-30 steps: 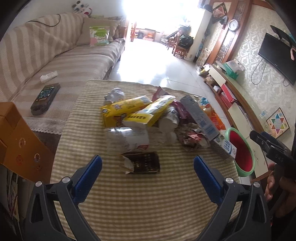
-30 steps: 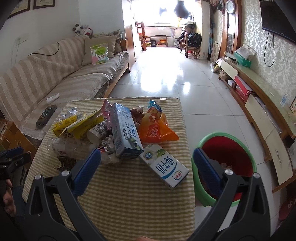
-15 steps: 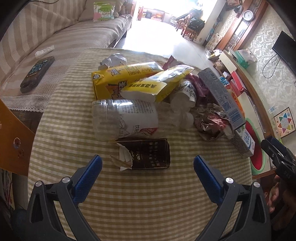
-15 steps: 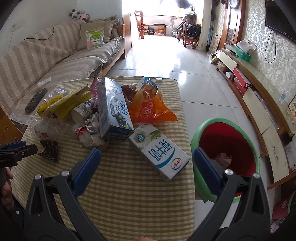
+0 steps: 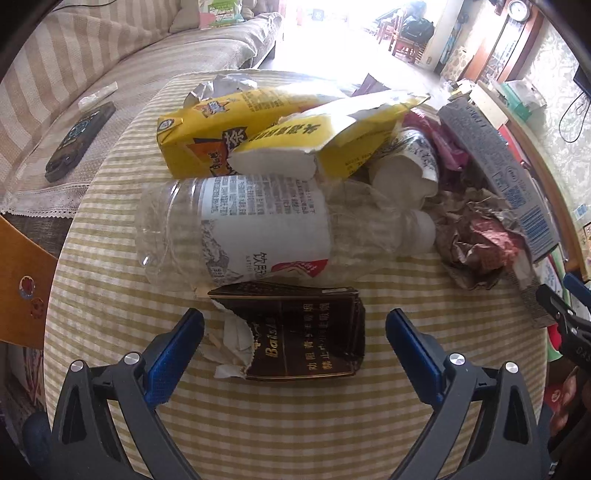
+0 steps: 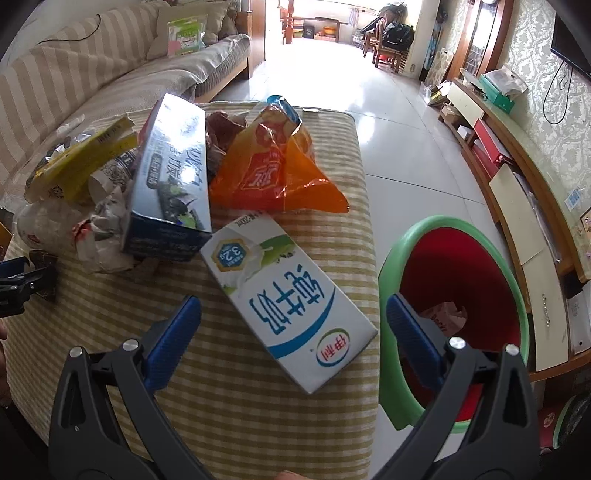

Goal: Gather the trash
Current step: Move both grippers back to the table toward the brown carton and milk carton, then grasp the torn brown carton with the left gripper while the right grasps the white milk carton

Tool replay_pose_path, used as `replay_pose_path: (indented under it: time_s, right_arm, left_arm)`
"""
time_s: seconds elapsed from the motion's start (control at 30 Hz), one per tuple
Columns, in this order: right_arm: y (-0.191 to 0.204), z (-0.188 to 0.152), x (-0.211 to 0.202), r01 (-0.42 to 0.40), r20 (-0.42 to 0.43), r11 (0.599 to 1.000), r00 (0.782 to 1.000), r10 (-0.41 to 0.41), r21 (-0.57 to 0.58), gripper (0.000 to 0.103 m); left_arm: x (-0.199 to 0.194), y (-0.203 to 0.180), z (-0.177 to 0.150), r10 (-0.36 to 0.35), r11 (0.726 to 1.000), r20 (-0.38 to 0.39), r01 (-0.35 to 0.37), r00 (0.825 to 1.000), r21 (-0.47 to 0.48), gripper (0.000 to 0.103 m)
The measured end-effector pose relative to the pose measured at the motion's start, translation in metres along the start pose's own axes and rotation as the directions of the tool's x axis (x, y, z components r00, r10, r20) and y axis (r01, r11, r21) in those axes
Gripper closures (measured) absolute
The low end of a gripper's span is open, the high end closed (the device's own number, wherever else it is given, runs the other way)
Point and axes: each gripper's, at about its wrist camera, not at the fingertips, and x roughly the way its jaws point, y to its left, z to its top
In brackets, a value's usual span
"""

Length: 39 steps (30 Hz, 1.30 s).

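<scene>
Trash lies heaped on the green-striped tablecloth (image 5: 110, 295). Left gripper (image 5: 294, 341) gapes wide around a torn dark-brown cigarette pack (image 5: 299, 336), not touching it. Right gripper (image 6: 293, 319) gapes likewise over a white-and-blue milk carton (image 6: 284, 299), beside the green-rimmed red bin (image 6: 399, 251).

A home living room, striped sofa (image 6: 92, 92) with cushions along the left, glossy tiled floor (image 6: 388, 122), wall clock (image 5: 515, 7), low TV cabinet (image 6: 517, 177) on the right, dining chairs (image 6: 384, 48) beyond, desk (image 6: 258, 406) under a checked cloth
</scene>
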Motion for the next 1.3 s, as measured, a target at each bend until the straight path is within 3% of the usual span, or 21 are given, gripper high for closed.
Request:
replay_pose_path:
  time_s: [0.23, 0.33, 0.37, 0.63, 1.3]
  right_arm:
    - [0.007, 0.002, 0.018, -0.032, -0.019, 0.997, 0.999, 0.031, -0.074, 0.006]
    - [0.01, 0.001, 0.018, -0.029, -0.025, 0.996, 0.999, 0.027, -0.086, 0.016]
    - [0.011, 0.0, 0.017, -0.031, -0.021, 0.996, 0.999, 0.029, -0.089, 0.025]
    - [0.012, -0.004, 0.005, -0.06, -0.026, 0.996, 0.998, 0.058, -0.071, 0.045]
    - [0.02, -0.009, -0.084, -0.117, 0.077, 0.992, 0.99, 0.121, -0.05, 0.049]
  left_arm:
    - [0.0, 0.004, -0.002, 0.009, 1.0, 0.007, -0.009, 1.0, -0.002, 0.021]
    - [-0.002, 0.008, 0.0, -0.005, 1.0, 0.012, 0.005, 1.0, 0.002, 0.025]
    - [-0.003, 0.007, -0.001, -0.008, 1.0, 0.016, 0.008, 1.0, 0.006, 0.028]
    - [-0.01, 0.004, -0.004, -0.031, 0.999, 0.013, 0.031, 0.999, 0.019, 0.028]
    - [-0.083, 0.024, -0.03, -0.067, 0.998, 0.116, 0.068, 0.991, -0.002, 0.028]
